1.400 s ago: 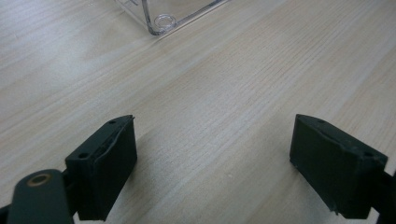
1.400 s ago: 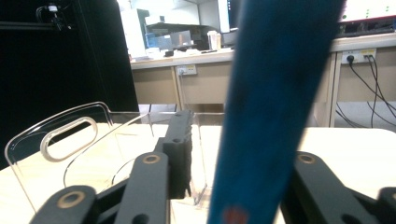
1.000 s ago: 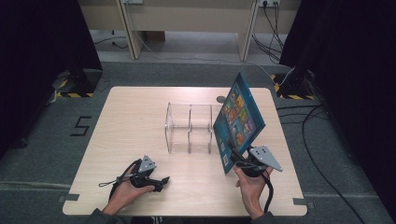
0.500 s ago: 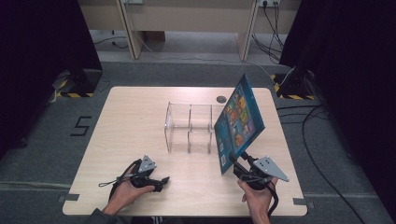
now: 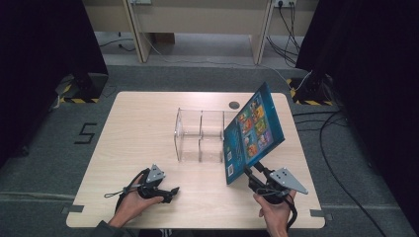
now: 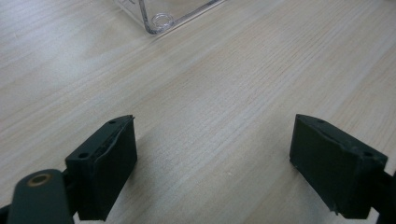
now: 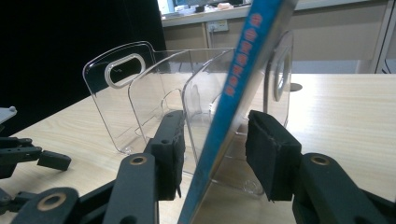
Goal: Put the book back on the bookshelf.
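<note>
blue book (image 7: pixel 233 88) edge-on between right gripper's (image 7: pixel 215 151) parted jaws (clear rack (image 7: pixel 140 93) behind)

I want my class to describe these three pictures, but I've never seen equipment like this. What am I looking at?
No machine here: a person holds hand-worked tongs in each hand. The wide picture is taken from above the table. The other two come from small cameras riding on each pair of tongs, looking along their black jaws. On the table stands a clear plastic rack with dividers. The left tongs rest open and empty. A blue picture book stands tilted between the jaws of the right tongs; gaps show beside it, so it seems steadied, not squeezed.
</note>
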